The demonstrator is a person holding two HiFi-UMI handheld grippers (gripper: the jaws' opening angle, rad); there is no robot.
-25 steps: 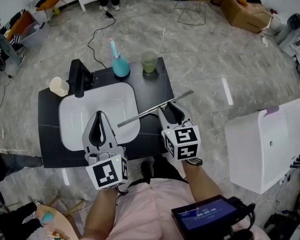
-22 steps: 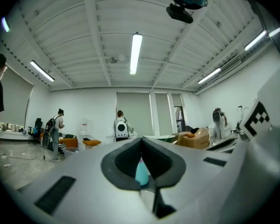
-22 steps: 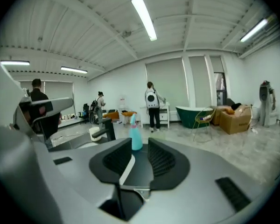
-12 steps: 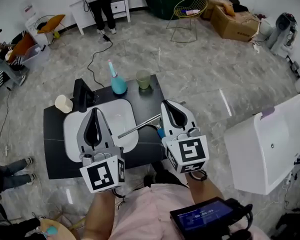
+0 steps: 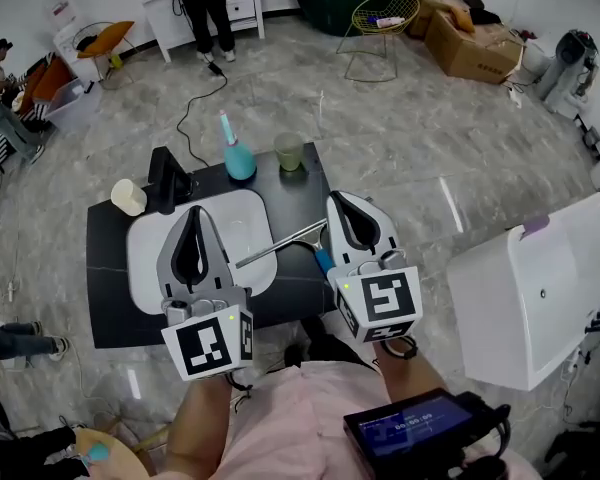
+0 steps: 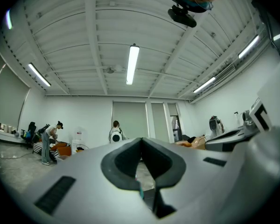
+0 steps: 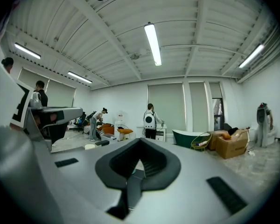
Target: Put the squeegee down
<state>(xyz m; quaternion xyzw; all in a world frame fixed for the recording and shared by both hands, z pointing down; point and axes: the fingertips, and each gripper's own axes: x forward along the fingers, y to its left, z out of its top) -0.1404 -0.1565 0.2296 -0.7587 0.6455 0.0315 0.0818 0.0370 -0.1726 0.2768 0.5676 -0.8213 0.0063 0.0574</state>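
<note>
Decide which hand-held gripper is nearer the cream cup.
Left. The left hand-held gripper hangs right of the cream cup; the right hand-held gripper is farther right, beyond the squeegee.

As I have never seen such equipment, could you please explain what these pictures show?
A person holds a tool in each hand; each ends in two jaws for grasping. The head view comes from a camera on the person's head, looking down: the left gripper and right gripper hang above a black counter with a white basin. The two gripper views come from cameras riding on the grippers, looking along their jaws into the room. On the counter are a black faucet, a cream cup, a teal bottle and a green cup. The squeegee lies across the basin's edge, held by nothing. Both pairs of jaws are shut and empty.
</note>
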